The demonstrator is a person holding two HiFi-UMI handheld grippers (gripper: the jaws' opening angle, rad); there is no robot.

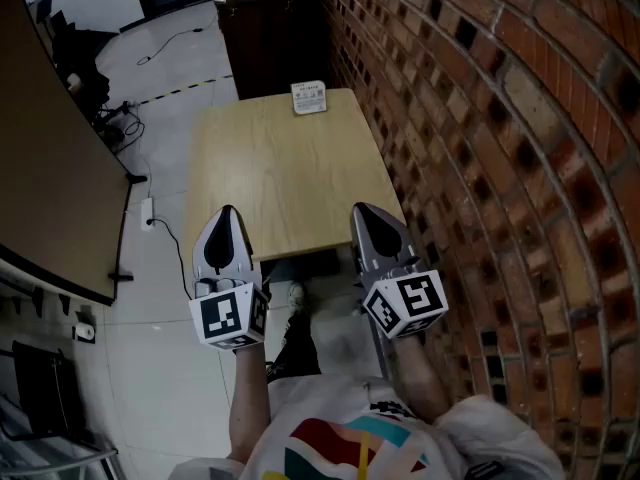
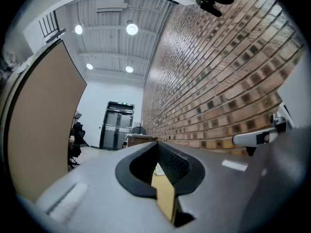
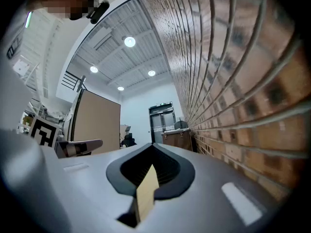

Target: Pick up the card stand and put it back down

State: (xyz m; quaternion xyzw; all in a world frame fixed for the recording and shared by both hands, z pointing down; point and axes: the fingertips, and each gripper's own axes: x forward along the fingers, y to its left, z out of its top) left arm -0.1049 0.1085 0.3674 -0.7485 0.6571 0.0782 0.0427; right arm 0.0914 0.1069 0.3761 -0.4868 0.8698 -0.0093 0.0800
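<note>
Card stand (image 1: 309, 98) is sitting at the far edge of the surface (image 1: 270, 183). Left claw (image 1: 227, 214) and right claw (image 1: 361, 214) are hovering at the surface's near edge, both closed together.

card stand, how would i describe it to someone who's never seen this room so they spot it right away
Find the brick wall on the right; a light wooden table stands beside it. The card stand sits at the table's far edge. It is the only thing standing on the tabletop, small and white with print, just before a dark cabinet.
</note>
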